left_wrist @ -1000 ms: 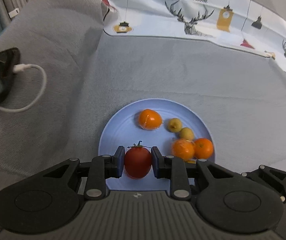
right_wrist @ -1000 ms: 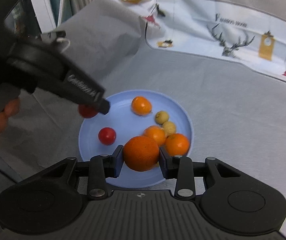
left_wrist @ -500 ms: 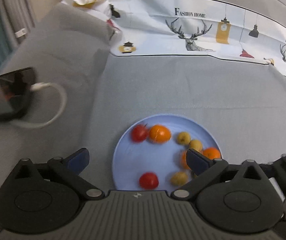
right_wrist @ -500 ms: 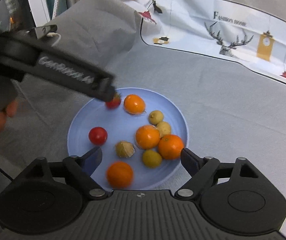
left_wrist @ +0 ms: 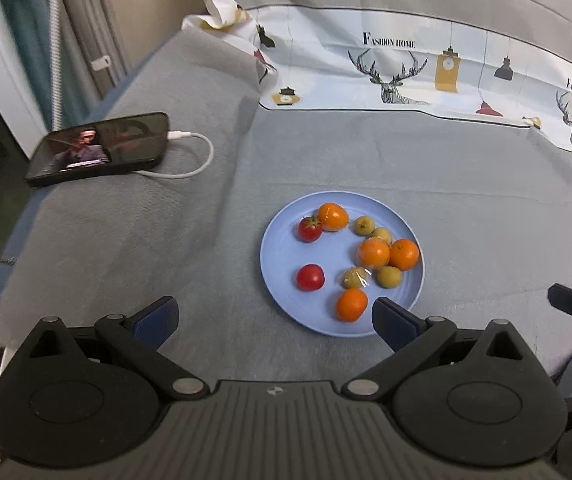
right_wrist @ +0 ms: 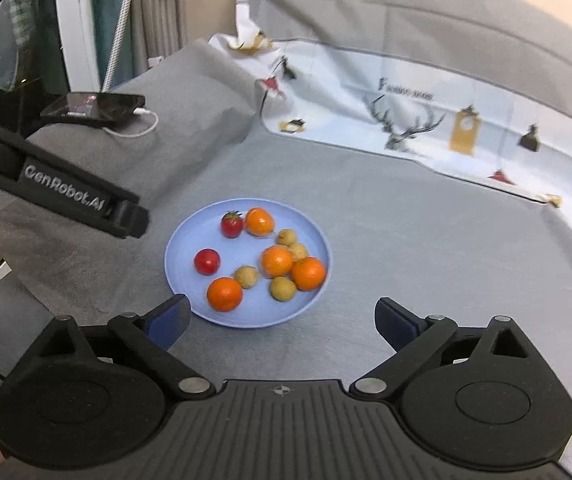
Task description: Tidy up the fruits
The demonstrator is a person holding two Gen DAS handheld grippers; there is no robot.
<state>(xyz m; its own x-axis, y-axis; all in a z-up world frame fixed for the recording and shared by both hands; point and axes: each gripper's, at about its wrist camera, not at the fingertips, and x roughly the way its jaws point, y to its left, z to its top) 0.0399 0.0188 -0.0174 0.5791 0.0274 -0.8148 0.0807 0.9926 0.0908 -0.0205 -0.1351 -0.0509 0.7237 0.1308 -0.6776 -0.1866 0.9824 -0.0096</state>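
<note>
above the blue plate of fruit, left claw and right claw gape wide, holding nothing.

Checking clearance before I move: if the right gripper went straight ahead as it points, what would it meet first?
Probably the near rim of the round blue plate, then the orange tangerine just inside it; depth is uncertain.

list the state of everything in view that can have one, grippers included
left gripper: jaws open, empty
right gripper: jaws open, empty
plate: flat on the cloth, holding all the fruit
phone: screen lit, cable plugged in
cable: looped on the cloth
</note>
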